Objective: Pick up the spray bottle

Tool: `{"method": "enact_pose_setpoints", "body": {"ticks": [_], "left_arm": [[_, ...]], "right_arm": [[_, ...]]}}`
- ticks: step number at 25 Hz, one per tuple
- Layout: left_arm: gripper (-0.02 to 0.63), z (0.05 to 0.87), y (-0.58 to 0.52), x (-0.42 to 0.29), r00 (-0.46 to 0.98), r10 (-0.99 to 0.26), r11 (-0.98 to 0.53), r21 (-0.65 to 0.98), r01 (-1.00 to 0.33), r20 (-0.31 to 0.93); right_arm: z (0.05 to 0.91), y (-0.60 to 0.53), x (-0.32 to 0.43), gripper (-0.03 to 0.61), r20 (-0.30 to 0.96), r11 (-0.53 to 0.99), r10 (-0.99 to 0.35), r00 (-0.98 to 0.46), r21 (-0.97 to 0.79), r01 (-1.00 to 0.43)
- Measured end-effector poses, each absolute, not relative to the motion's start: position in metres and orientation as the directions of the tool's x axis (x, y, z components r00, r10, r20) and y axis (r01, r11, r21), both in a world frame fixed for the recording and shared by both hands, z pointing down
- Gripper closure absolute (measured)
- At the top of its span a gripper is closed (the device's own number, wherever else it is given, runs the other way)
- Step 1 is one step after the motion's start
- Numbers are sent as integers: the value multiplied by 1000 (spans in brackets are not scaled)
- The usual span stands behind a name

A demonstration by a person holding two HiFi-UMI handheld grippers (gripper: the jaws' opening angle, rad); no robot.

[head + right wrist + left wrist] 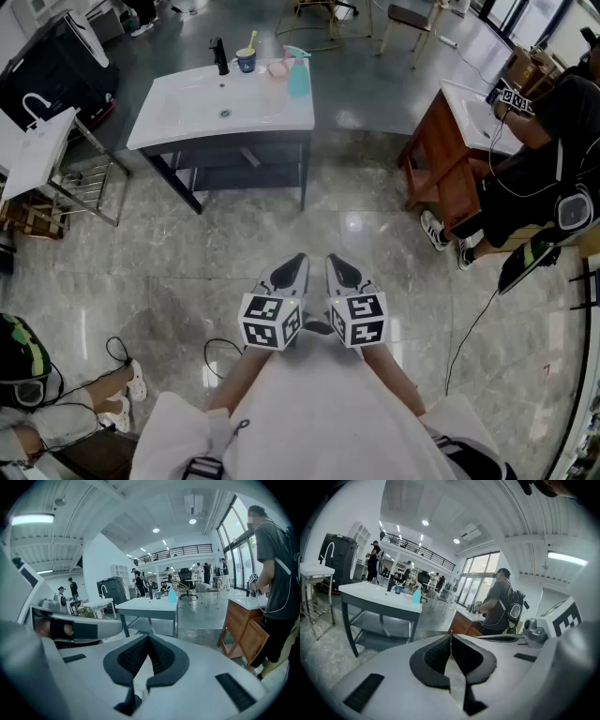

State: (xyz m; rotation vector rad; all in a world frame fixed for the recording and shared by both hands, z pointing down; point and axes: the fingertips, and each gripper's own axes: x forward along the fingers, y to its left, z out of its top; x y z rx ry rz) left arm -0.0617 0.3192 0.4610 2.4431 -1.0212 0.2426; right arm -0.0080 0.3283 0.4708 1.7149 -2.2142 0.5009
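Note:
A light blue spray bottle point(297, 73) stands near the far right corner of a white sink table point(187, 117), well ahead of me. It shows small and far in the left gripper view point(416, 595) and in the right gripper view point(172, 595). Both grippers hang side by side close to my body, far short of the table. My left gripper point(292, 266) is shut with nothing in it. My right gripper point(339, 265) is shut and empty too.
On the table stand a black faucet point(219, 56), a blue cup point(247, 60) and a pink item point(277, 68). A wooden cabinet point(441, 164) with a person point(525, 178) beside it is at the right. A metal rack point(70, 178) is at the left. Cables point(117, 352) lie on the floor.

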Motion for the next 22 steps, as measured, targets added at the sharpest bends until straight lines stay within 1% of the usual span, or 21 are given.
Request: {"method": "enact_pose_setpoints", "body": {"ticks": [5,12,22], "left_arm": [[583,460,320,-65,700,-631,-600,360,-714,335],[583,457,322,-62,695,-639,-598,356,-718,328],[583,465,323,-68,685,-642,-583,361,-728,344]], "right_arm": [[468,331,-8,552,427,235,-873,-235,-53,-971],[465,333,-12,551,416,268,-862,-290,-112,-957],[477,335,-18,551,445,276,-843,-302,-124,-953]]}}
